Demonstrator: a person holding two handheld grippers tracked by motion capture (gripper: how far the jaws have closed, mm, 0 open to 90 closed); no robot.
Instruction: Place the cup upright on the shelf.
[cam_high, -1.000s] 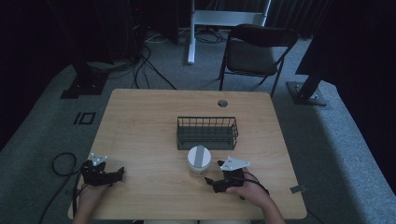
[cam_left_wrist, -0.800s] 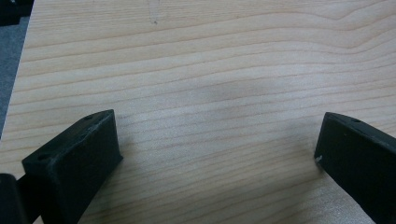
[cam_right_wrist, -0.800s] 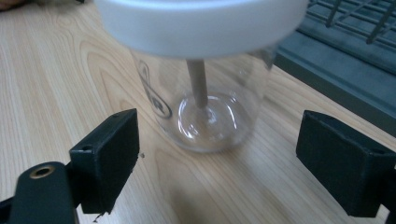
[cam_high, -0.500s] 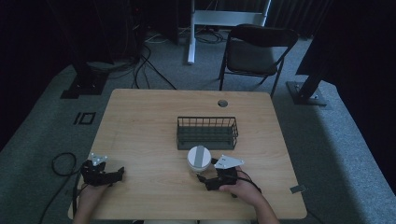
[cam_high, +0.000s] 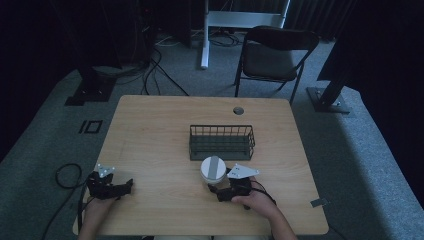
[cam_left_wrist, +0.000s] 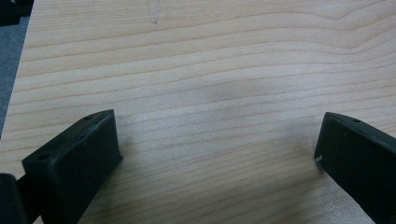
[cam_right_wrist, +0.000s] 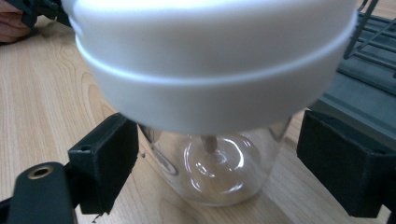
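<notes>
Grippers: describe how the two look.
Both are black, each with two blocky jaws and a pale grey three-cornered plate on top. The left gripper trails a dark cable off the table's edge. The right gripper has a brass-coloured eyelet near one jaw.

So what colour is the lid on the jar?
White, with a grey stripe across the top of the lid. The stripe shows best in the high view.

We can read no text, label, brand, number or sign on anything here, from the high view or either gripper view.
</notes>
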